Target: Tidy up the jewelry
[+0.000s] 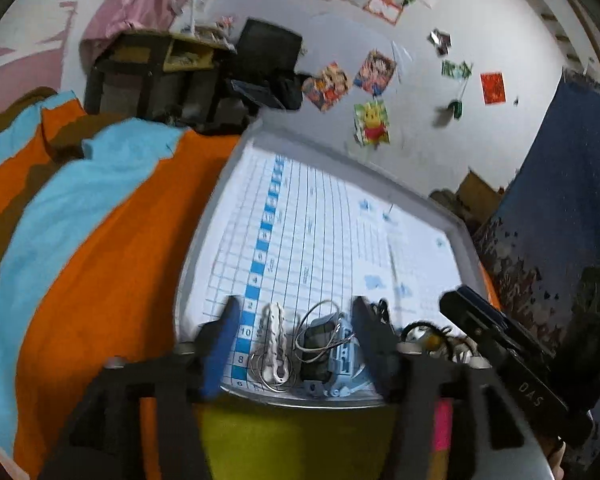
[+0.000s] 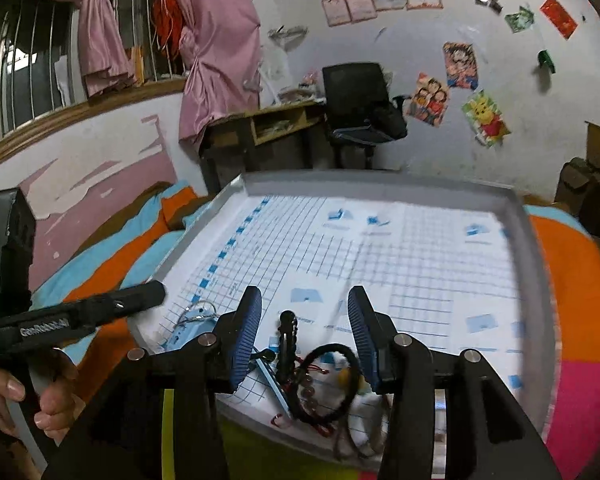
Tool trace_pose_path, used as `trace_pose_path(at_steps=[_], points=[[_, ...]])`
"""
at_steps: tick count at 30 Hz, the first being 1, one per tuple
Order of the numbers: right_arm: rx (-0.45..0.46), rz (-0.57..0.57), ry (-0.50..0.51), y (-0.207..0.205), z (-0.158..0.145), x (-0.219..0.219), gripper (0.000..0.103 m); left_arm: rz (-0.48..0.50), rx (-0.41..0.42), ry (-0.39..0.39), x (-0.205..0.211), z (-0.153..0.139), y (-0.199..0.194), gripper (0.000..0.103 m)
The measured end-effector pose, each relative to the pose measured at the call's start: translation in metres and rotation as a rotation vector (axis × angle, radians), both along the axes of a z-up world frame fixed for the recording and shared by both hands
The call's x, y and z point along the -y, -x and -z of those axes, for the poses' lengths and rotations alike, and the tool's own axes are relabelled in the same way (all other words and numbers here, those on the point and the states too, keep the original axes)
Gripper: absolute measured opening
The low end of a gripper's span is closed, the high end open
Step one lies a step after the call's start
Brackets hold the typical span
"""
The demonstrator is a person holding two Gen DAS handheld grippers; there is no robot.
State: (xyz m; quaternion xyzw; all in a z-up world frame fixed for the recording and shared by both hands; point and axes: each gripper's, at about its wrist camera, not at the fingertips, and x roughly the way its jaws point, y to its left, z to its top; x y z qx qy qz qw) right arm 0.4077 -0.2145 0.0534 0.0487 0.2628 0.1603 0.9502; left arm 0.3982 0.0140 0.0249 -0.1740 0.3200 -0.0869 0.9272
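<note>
Along the near edge of the shallow grey metal tray (image 2: 534, 240), which is lined with a blue-and-white gridded paper sheet (image 2: 380, 252), lies the jewelry. Toward the near left corner sit a white beaded bracelet (image 1: 275, 342), thin silver wire hoops (image 1: 320, 328) and a pale blue watch-like piece (image 1: 336, 354), close together and partly overlapping. Further right along the same edge lie a black bead bracelet (image 2: 287, 332), a black cord loop (image 2: 332, 384), a string of reddish-brown beads (image 2: 306, 386) and a small yellow-and-white item, too blurred to identify. The left gripper (image 1: 296, 316) hovers over the first group with its fingers wide apart, holding nothing. The right gripper (image 2: 304, 308) is likewise spread open above the dark bracelets, gripping nothing. A hand (image 2: 54, 396) holds the left tool's handle at the lower left of the right wrist view. The tray rests on an orange, blue and brown bedspread (image 1: 100, 220). Beyond stand a dark desk (image 2: 260, 128), a black office chair (image 2: 356, 100), pink curtains (image 2: 216, 40) and a white wall with posters (image 2: 486, 118).
</note>
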Motion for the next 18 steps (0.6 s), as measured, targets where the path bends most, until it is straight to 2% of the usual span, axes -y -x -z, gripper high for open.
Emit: trace_pose_path(at_steps=[2, 3, 5, 8, 13, 18], points=[[0.024, 0.013, 0.000, 0.010, -0.009, 0.005, 0.046, -0.015, 0.038, -0.010, 0.000, -0.009, 0.011, 0.071], [0.040, 0.021, 0.000, 0.018, -0.015, 0.008, 0.053, -0.019, 0.050, -0.017, 0.001, -0.013, 0.016, 0.073], [0.064, 0.028, 0.000, 0.031, -0.024, 0.012, 0.062, -0.055, 0.090, -0.053, 0.005, -0.023, 0.034, 0.090], [0.121, 0.045, 0.005, 0.061, -0.039, 0.017, 0.074, -0.120, 0.185, -0.091, 0.006, -0.034, 0.069, 0.103], [0.186, 0.069, 0.002, 0.113, -0.063, 0.023, 0.081, -0.126, 0.292, -0.167, 0.014, -0.053, 0.118, 0.103], [0.238, 0.093, -0.006, 0.163, -0.085, 0.026, 0.085, -0.127, 0.354, -0.166, 0.016, -0.071, 0.162, 0.103]])
